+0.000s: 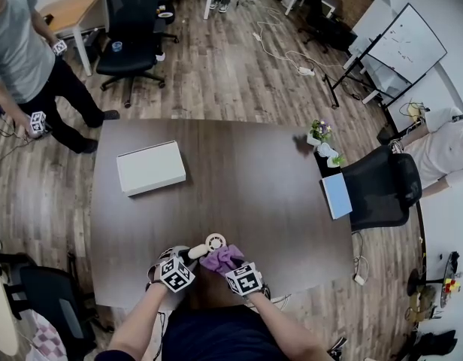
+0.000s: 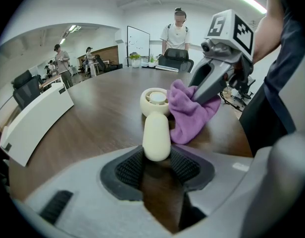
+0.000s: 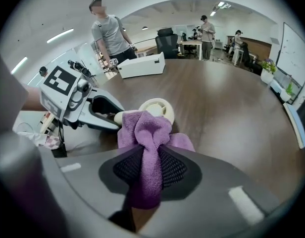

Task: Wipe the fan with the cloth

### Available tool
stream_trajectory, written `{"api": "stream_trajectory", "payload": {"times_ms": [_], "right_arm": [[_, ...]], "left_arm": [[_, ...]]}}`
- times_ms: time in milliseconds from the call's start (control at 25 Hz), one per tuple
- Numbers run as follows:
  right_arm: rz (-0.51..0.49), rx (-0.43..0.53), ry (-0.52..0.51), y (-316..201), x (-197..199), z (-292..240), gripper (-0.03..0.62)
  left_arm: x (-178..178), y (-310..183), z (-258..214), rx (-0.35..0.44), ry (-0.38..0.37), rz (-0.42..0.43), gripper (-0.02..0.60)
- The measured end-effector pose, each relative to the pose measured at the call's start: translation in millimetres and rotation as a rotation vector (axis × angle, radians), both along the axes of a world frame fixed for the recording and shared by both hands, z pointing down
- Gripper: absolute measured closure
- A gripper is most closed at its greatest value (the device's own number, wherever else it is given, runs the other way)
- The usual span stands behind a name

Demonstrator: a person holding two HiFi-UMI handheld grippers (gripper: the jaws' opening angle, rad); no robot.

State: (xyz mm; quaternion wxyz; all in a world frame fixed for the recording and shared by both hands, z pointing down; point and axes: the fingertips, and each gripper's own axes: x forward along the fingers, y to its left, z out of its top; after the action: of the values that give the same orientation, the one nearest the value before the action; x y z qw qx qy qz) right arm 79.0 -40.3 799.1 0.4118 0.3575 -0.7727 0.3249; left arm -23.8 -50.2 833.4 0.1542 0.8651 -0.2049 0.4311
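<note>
One fan (image 2: 156, 118), handle in left hand-held gripper (image 2: 157, 168), head straight outward.

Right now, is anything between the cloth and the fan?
Nothing visible. The cloth, pinched in the right gripper, lies against the head of the fan; the left gripper holds its handle.
</note>
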Motion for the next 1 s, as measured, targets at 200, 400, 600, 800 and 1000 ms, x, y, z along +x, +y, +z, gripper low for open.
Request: {"api": "stream_trajectory", "payload": {"times_ms": [200, 400, 600, 800, 1000], "right_arm": [[-0.037, -0.044, -0.076, 13, -40, 2, 0.494], [-0.096, -0.066, -0.117, 17, -69, 1, 0.492], [-0.082, -0.072, -0.113, 11, -61, 7, 0.491], [-0.041, -0.07, -0.082, 10, -35, 11, 0.49], [0.006, -0.072, -0.051, 1, -6, 15, 0.488]], "left_arm": [[0, 0, 0, -0.001, 0.001, 0.002, 0.41], [0, 0, -2, 0.003, 0.002, 0.003, 0.41], [2, -1, -1, -0.001, 0.002, 0.001, 0.41], [3, 0, 0, -0.001, 0.003, 0.0, 0.409], [1, 1, 0, 0.002, 0.002, -0.001, 0.41]]}}
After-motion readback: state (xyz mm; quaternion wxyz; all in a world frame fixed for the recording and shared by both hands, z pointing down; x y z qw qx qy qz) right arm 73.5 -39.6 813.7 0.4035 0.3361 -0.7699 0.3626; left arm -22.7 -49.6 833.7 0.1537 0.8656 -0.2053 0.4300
